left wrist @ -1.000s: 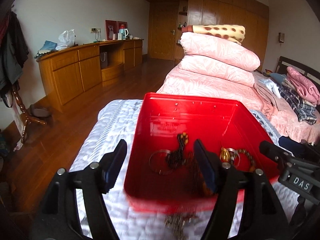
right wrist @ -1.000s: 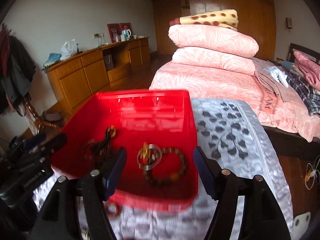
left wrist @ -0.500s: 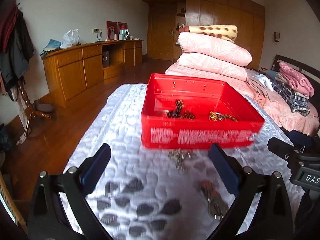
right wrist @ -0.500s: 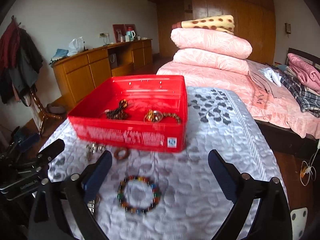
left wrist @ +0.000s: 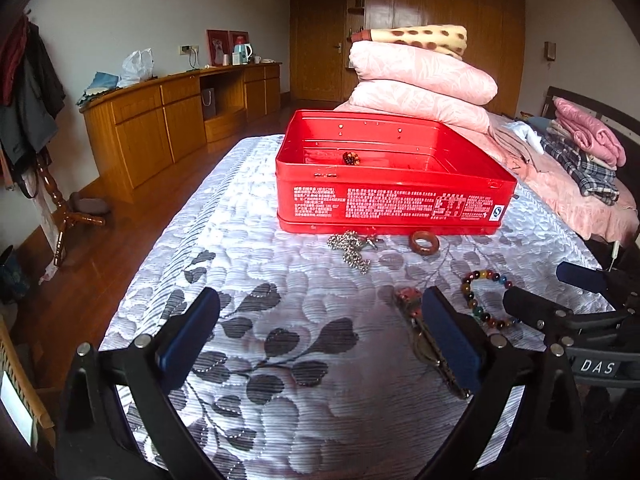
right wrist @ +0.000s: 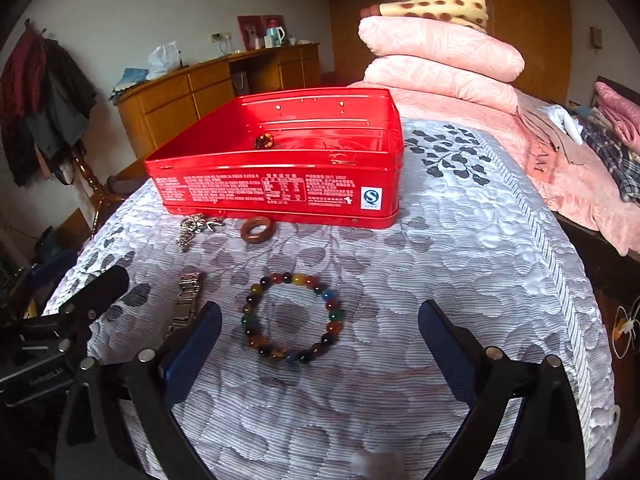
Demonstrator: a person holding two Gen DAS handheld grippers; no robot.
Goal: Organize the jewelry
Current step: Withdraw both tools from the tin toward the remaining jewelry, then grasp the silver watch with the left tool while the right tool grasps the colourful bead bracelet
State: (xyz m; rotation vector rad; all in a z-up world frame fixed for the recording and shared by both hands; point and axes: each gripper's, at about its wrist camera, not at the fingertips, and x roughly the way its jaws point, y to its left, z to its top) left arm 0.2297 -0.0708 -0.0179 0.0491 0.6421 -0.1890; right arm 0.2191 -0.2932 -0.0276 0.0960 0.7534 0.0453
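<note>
Both grippers (left wrist: 320, 334) (right wrist: 320, 340) gape (nothing held); beaded bracelet (right wrist: 292, 316) perhaps beneath.

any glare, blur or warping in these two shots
Left wrist view: sharp; heavy fisheye bending with dark corners; window light glares off the white bedspread left of the red tin. Right wrist view: also sharp, same barrel warp; the beaded bracelet is crisp, with sheen on the quilt right of it.

Soft, even daylight, sharp focus, slight satin sheen (fisheye-bent edges, dark corners).
</note>
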